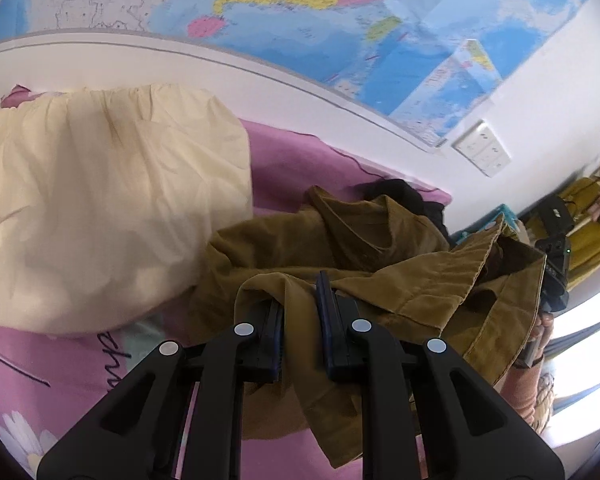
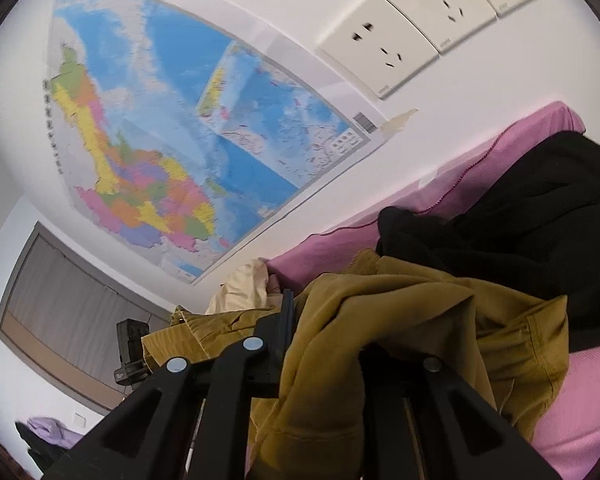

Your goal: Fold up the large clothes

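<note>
- The left gripper [image 1: 300, 308] has its jaws pinched nearly together on a fold of the brown corduroy shirt [image 1: 380, 264]; the cloth bunches between the blue pads and spills down over the near side.
- The right gripper [image 2: 324, 320] is likewise nearly closed on the same shirt [image 2: 400, 320], though the fabric drapes over its right finger and hides that side of the grip.
- The shirt hangs rumpled between the two tools, partly lifted off the pink bedsheet [image 1: 292, 160], with its collar end crumpled towards the wall.
- Just beside it, on the left-hand view, lies a cream pillow [image 1: 100, 200]; behind it sits a black garment [image 2: 540, 220], touching the shirt's far edge.
- A wall map [image 2: 172, 140] and wall sockets [image 2: 380, 48] are on the wall above the bed.
- To do this step well, I would judge, the two hands should draw apart to pull the shirt taut, lift it clear of the black garment, and lay it flat on bare sheet away from the pillow before any fold.
- Both pinches look shallow, so a sharp tug could slip the cloth free.
</note>
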Demonstrator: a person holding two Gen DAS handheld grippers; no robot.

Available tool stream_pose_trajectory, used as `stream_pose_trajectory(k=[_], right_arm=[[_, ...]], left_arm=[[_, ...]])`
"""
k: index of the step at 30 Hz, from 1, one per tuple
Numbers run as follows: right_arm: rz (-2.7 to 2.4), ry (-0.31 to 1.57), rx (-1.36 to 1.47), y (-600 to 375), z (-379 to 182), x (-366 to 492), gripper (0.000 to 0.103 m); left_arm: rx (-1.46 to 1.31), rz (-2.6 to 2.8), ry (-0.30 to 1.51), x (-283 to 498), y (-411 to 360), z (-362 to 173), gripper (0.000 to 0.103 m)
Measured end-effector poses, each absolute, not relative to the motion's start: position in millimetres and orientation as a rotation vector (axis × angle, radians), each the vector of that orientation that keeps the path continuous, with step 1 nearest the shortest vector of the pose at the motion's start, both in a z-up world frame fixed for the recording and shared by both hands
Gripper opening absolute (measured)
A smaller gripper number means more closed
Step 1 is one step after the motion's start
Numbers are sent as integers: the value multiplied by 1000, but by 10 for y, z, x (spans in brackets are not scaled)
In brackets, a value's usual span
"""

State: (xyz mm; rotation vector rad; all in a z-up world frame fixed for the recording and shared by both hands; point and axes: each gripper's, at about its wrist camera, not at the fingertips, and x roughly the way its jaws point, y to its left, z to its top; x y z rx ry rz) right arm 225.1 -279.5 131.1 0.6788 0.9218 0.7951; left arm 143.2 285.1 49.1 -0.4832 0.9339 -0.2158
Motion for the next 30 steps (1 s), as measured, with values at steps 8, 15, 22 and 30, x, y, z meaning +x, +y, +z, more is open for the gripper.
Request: stream_pose_trajectory(k=[8, 15, 22, 30], right_arm=[[748, 975, 704, -2699, 1112, 2613, 12], [699, 1041, 724, -2647, 815, 2893, 12], [657, 1087, 753, -2588, 587, 3062, 14], [648, 1104, 755, -2547, 543, 3140, 19]], left_arm=[[-460, -158, 973, 1778, 2892, 290, 15], [-406, -108, 980, 1913, 2823, 170, 17], [-372, -169, 919, 1763, 2814, 260, 26], [-323, -117, 703, 1186, 2790, 635, 48]])
